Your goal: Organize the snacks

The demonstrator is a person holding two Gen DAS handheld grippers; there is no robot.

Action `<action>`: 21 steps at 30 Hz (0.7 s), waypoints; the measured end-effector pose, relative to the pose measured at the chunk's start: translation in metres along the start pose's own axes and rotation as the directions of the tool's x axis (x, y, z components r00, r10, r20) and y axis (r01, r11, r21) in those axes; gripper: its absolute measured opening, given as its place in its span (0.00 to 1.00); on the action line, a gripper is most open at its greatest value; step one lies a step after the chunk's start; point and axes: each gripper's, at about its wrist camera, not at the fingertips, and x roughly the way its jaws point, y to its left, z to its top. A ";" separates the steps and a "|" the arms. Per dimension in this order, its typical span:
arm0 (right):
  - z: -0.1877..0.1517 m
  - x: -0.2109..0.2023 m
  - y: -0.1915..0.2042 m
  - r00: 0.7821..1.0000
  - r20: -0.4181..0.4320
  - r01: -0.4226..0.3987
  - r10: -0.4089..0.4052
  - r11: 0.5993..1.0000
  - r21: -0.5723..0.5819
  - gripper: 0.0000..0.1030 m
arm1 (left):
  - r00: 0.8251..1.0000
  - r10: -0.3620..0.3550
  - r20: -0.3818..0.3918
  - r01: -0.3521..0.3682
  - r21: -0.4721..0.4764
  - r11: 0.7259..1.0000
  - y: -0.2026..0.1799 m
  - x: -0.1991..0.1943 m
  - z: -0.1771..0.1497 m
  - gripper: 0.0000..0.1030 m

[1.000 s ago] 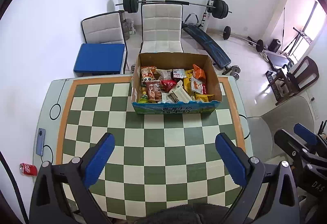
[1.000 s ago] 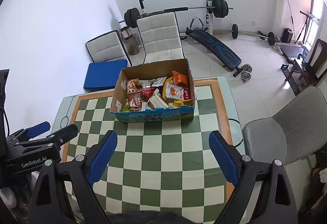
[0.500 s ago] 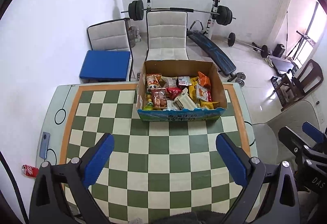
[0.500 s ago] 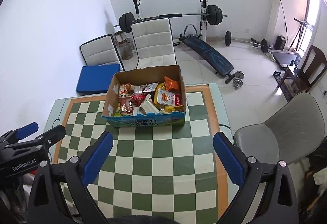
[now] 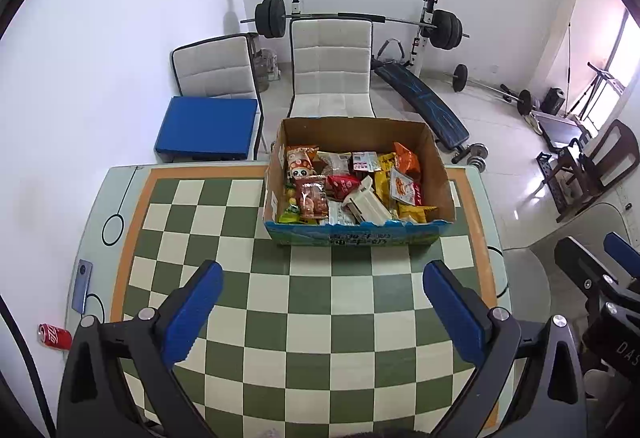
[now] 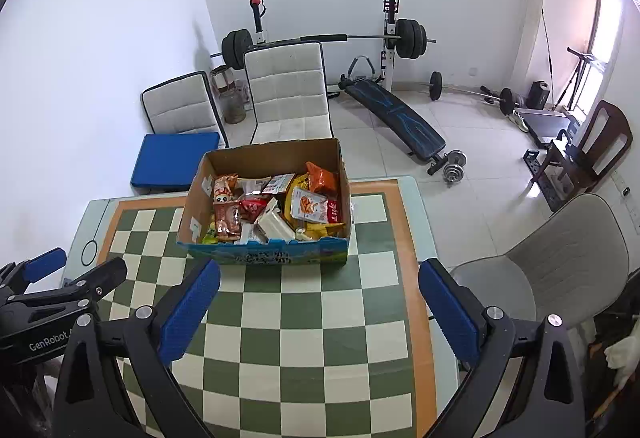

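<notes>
The box (image 5: 358,178) stood at the far side of the table (image 5: 280,318), and every snack (image 5: 352,186) in view lay inside the box, heaped loosely: a red pack (image 5: 313,196) near its left wall, a white carton (image 5: 370,202) tilted across the middle, an orange bag (image 5: 406,160) toward its far right corner. No packet showed on the checkered top around the box. The left gripper (image 5: 322,304) and the right gripper (image 6: 318,302) both hovered above the table on the near side of the box, well apart from it, each with its jaws spread wide and nothing between them. Such a scene fitted two stages alike: snacks gathered into the box and the job near its close, or a jumbled box waiting to be sorted out, and the pictures did not settle which. If a packet was to be lifted from the box, it would likely go best to come down from above on one lying topmost, pinch it by a flat edge, not its puffed middle, and keep the jaws clear of the box walls so the cardboard did not drag. The foil packs looked slippery and light, so a slow lift would guard against pulling neighbours out.
</notes>
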 end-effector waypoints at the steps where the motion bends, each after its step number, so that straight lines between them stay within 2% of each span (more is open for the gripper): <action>1: 0.001 0.002 0.000 1.000 0.001 0.004 -0.004 1.000 -0.001 0.99 | 1.000 0.002 0.003 -0.002 0.000 1.000 0.000 0.001 0.000 1.00; 21: 0.000 0.030 0.004 1.000 -0.001 0.017 -0.017 1.000 -0.015 0.99 | 1.000 0.012 -0.017 -0.012 -0.006 1.000 0.000 0.024 0.002 1.00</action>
